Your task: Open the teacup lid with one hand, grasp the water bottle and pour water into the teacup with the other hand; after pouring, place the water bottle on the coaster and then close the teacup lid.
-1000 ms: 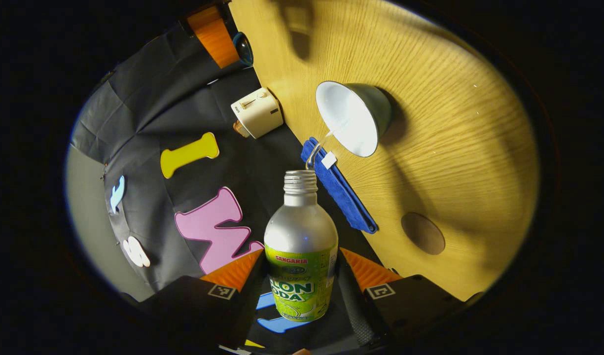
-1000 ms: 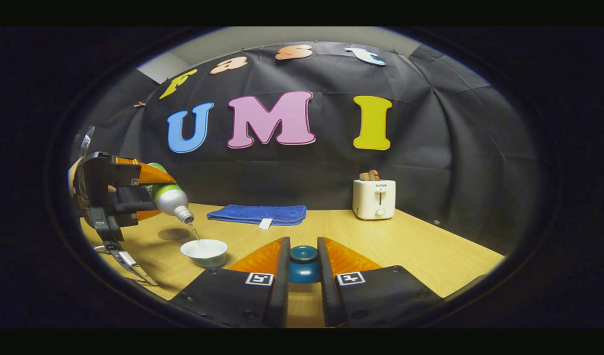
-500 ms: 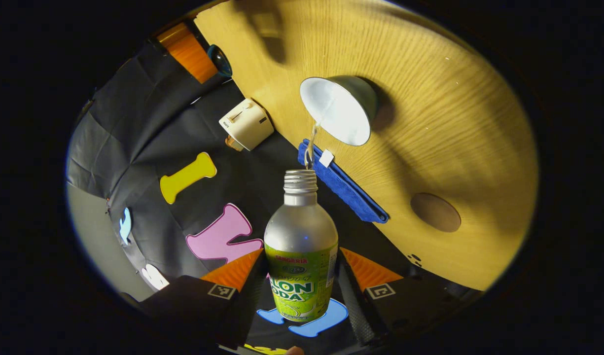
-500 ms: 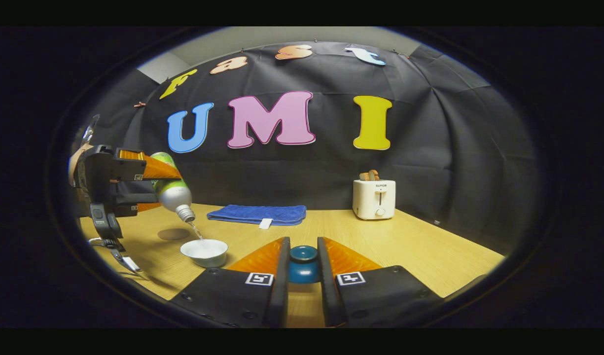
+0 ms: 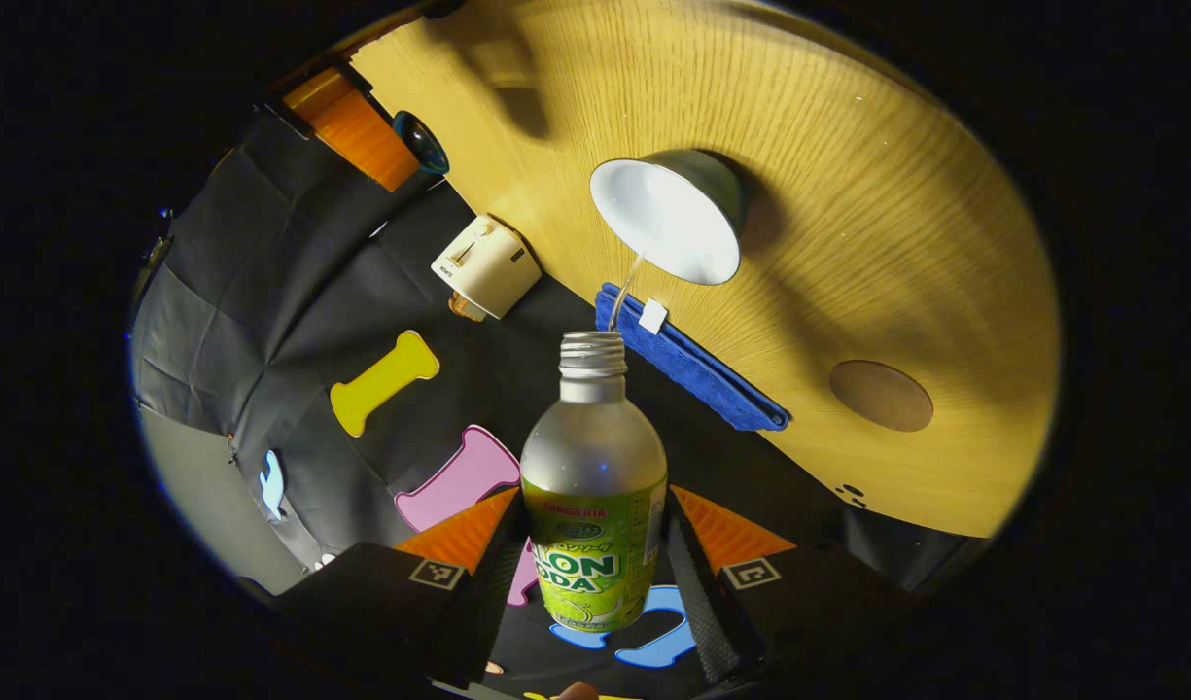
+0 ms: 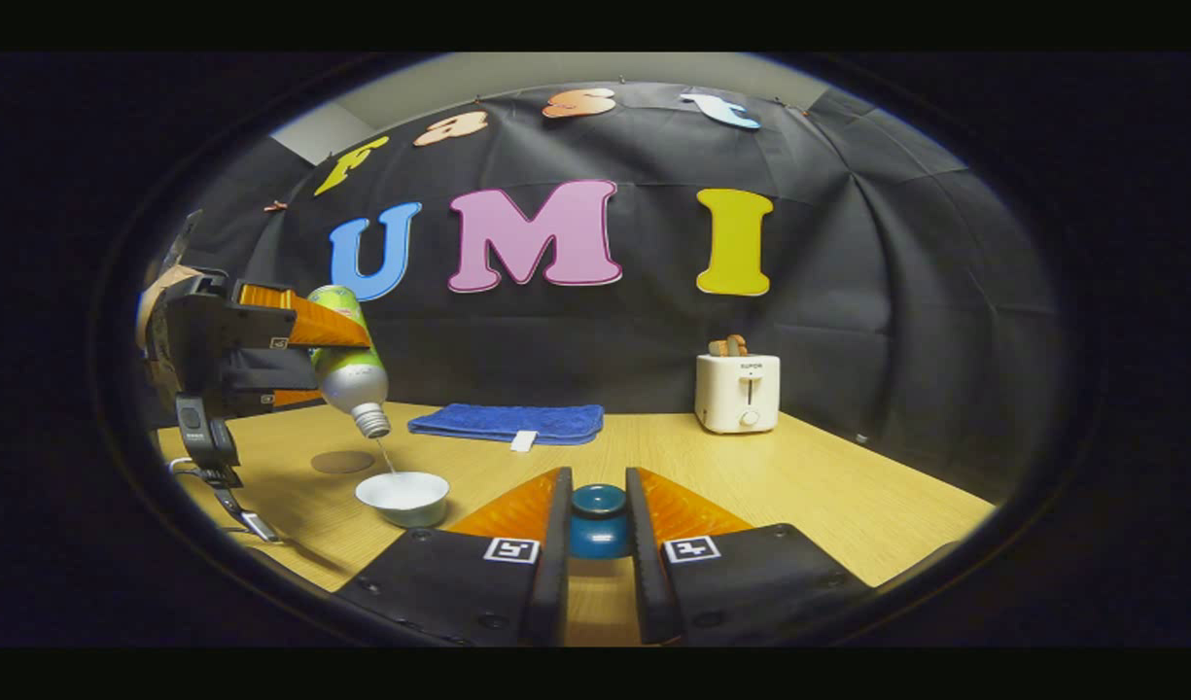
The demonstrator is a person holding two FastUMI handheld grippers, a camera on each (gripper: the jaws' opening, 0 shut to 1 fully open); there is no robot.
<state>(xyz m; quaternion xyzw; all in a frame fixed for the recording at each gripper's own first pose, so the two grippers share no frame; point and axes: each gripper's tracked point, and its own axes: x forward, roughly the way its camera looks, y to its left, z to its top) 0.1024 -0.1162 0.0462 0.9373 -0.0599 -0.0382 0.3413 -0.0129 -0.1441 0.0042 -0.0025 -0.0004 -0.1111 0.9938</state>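
My left gripper (image 5: 593, 530) is shut on a silver water bottle (image 5: 593, 486) with a green label, tipped mouth-down. A thin stream of water runs from its open neck into the white-lined teacup (image 5: 671, 226) on the wooden table (image 5: 896, 224). In the right gripper view the same bottle (image 6: 350, 369) hangs tilted above the teacup (image 6: 403, 494), held by the left gripper (image 6: 303, 365). My right gripper (image 6: 597, 515) is shut on the blue teacup lid (image 6: 598, 523), held above the table to the right of the cup. The round brown coaster (image 5: 881, 396) lies bare; it also shows left of the cup as the coaster (image 6: 342, 461).
A folded blue cloth (image 6: 507, 422) lies at the back edge of the table (image 6: 828, 486), and a white toaster (image 6: 738, 391) stands to its right. A hand (image 6: 157, 297) holds the left gripper at the far left.
The bottle has tipped steeper and risen a little while the stream keeps running into the teacup. The right gripper and the lid have stayed still.
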